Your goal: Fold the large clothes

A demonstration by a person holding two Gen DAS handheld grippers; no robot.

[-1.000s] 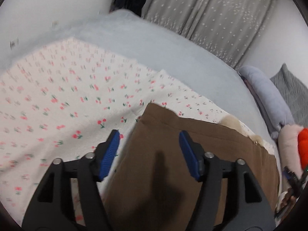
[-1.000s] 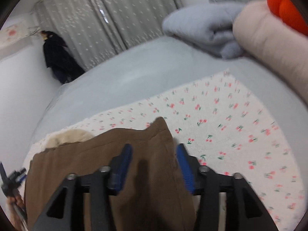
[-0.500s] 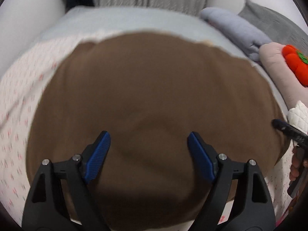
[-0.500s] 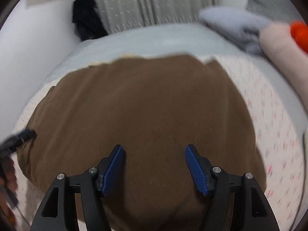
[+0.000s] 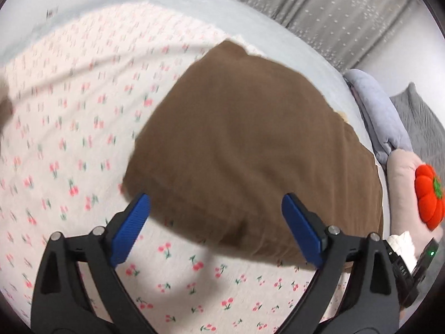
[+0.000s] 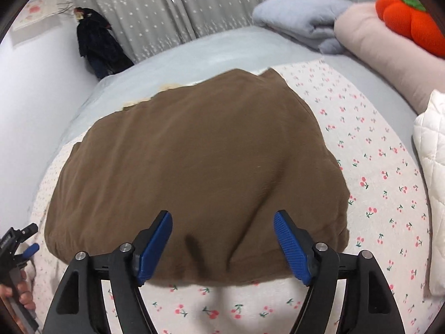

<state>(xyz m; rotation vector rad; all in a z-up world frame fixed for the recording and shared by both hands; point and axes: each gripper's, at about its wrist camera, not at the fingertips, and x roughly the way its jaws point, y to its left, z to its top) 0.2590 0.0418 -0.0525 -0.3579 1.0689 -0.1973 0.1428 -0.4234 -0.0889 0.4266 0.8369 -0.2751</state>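
A brown garment [image 5: 244, 144] [image 6: 200, 167] lies folded into a thick flat block on a white cherry-print sheet [image 5: 69, 128] [image 6: 375, 167]. A cream lining peeks out at its far edge. My left gripper [image 5: 215, 225] hovers over the garment's near left edge, its jaws still opening, with nothing pinched between the blue pads [image 5: 130, 228]. My right gripper [image 6: 222, 246] hangs above the near edge of the same garment, jaws also opening, pads [image 6: 290, 245] clear of the cloth. In the right wrist view the left gripper [image 6: 16, 239] and a hand show at the lower left.
The sheet covers a pale grey bed [image 6: 194, 53]. A folded grey blanket [image 6: 300, 19], a pink cushion [image 6: 383, 55] with an orange pumpkin plush [image 6: 408, 19] and a white quilted item [image 6: 431, 153] lie at the right. Grey curtains [image 6: 167, 8] and dark hanging clothes [image 6: 94, 44] stand behind.
Both grippers have drawn back toward the garment's near edge and opened wider. The brown garment, earlier filling the views, now lies released and flat on the sheet.
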